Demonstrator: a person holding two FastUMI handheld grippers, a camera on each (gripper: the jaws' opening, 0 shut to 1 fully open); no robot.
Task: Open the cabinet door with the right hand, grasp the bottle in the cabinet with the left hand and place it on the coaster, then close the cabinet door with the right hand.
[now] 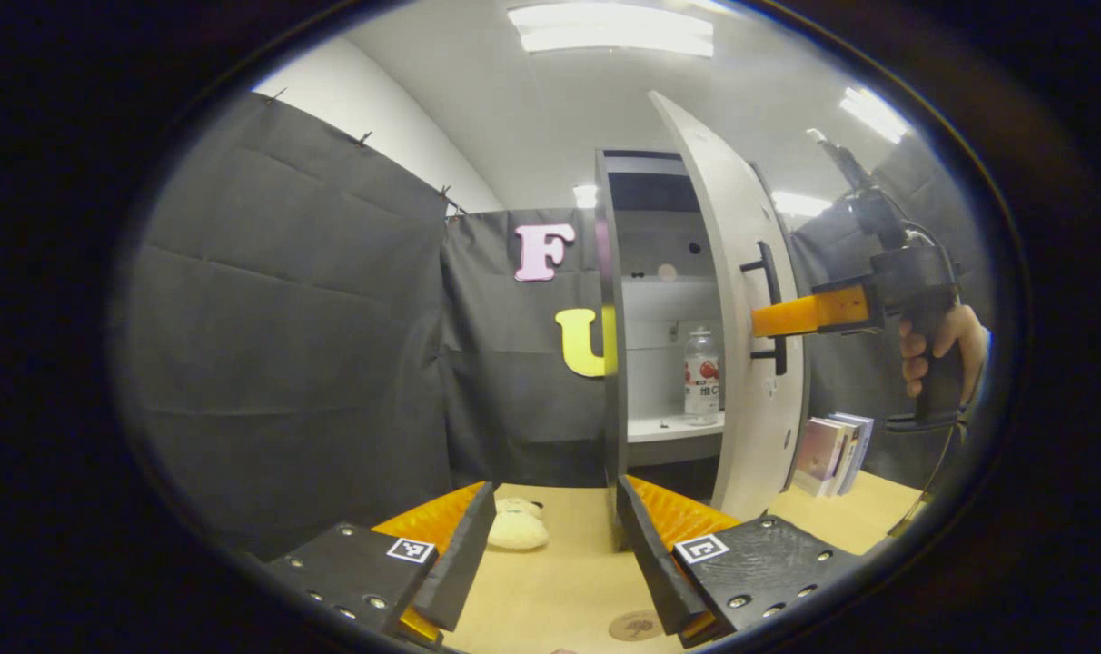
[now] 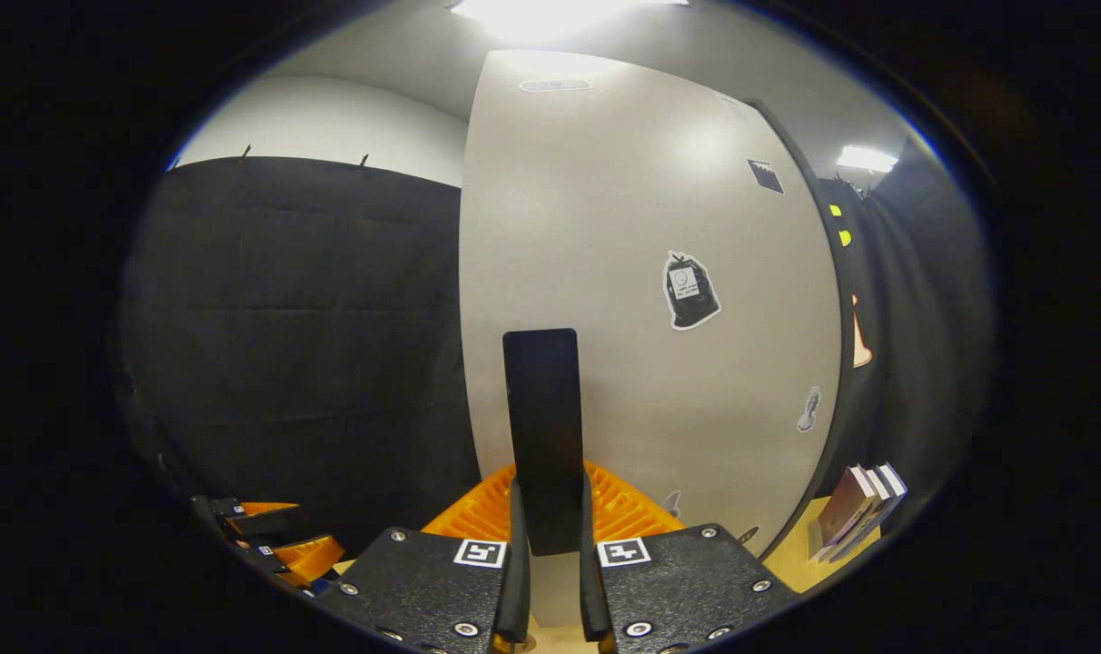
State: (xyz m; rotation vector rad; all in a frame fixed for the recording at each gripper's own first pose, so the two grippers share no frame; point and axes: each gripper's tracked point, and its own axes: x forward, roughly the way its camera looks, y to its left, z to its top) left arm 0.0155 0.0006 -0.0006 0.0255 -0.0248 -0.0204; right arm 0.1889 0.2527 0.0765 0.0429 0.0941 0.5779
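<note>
Your right hand-held gripper [image 2: 550, 581] clamped on black bar handle [image 2: 541, 436] of white cabinet door [image 2: 623, 272], door open. Left hand-held gripper [image 1: 555, 554] agape, short of door; clear plastic bottle [image 1: 701, 374] inside, unfetched. Coaster placement, closing remain.

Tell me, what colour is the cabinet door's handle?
Black. The handle shows best in the right gripper view, against the pale grey door.
</note>
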